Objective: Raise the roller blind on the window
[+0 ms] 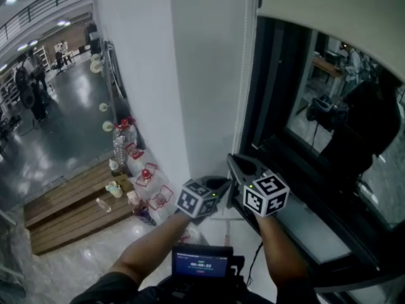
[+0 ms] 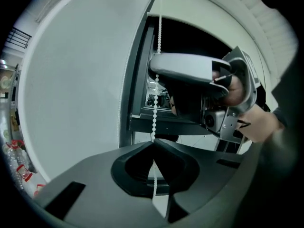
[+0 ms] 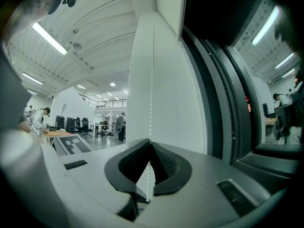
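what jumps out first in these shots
Both grippers are clamped on the white bead chain: the left gripper pinches it at its jaw tips and the right gripper does the same, close together by the window's left edge. To their right in the head view is the dark window glass, with the pale roller blind across its top.

Glossy grey floor (image 1: 57, 132), wooden platform (image 1: 69, 211) on it (beside the wall (image 1: 145, 75)), plastic bottles (image 1: 120, 145) on the boards
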### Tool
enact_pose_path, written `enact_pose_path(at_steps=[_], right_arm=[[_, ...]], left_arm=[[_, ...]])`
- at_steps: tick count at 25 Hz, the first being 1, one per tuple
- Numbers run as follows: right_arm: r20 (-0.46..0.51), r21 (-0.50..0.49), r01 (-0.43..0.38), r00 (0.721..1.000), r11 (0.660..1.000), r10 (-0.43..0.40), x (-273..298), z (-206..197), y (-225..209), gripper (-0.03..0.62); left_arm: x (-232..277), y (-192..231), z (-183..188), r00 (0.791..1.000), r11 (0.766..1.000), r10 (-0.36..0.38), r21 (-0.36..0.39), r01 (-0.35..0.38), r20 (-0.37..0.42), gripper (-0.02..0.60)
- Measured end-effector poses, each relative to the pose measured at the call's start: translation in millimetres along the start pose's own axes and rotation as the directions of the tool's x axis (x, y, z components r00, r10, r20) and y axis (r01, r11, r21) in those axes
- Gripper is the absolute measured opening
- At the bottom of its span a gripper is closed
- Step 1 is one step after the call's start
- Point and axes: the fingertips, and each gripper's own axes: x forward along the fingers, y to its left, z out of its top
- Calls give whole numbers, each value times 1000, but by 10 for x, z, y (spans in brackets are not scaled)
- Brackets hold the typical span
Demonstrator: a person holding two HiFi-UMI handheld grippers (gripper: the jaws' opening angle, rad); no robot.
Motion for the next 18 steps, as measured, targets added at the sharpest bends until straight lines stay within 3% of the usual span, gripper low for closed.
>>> enact_pose_path(at_steps=[6, 10, 14, 18], right_arm=[[-18, -6, -6, 1000, 1000, 6, 17, -61, -13, 5], [-34, 9, 8, 999, 1000, -8, 0, -246, -29, 5], [-31, 17, -1, 1000, 1000, 2, -14, -301, 30, 5], [-29, 18, -8, 1000, 1000, 9, 21, -286, 42, 5]], left_arm=[[70, -2, -44, 1000, 1000, -7, 12, 8, -25, -3], [111, -45, -242, 996, 1000, -11, 7, 12, -90, -4], [65, -40, -224, 998, 999, 9, -32, -11, -62, -5], [22, -37, -202, 997, 1000, 23, -18, -25, -76, -3]])
